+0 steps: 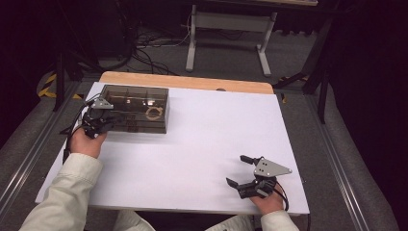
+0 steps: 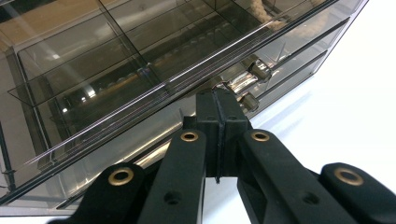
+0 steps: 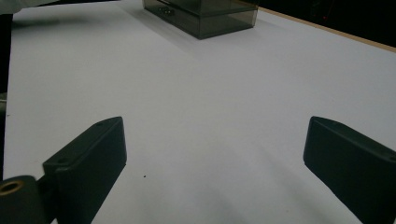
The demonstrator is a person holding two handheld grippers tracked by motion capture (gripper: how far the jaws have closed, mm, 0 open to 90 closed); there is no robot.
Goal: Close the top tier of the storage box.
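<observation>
Left gripper (image 2: 219, 100) is clamped shut at the smoky drawer box's (image 1: 139, 96) metal knob (image 2: 240, 84), drawer unopened; right gripper (image 1: 245, 171), at 5 o'clock, gapes empty

White table (image 1: 202, 144); smoky compartment box (image 1: 137, 113) on far-left part, contents unclear.

organizer box (image 1: 137, 108): smoky brown-grey see-through plastic, kinda tinted
drawer knobs (image 2: 254, 70): shiny silver
ring in the box (image 1: 154, 113): pale tan
left gripper (image 1: 113, 119): black, brass-coloured rivets, light grey plate on top
right gripper (image 1: 239, 170): black too, same light grey plate
table top (image 1: 202, 139): plain white, light wood strip along the far edge
sleeves (image 1: 72, 192): cream, off-white
floor (image 1: 231, 62): grey, yellow-and-black striped tape at the left
</observation>
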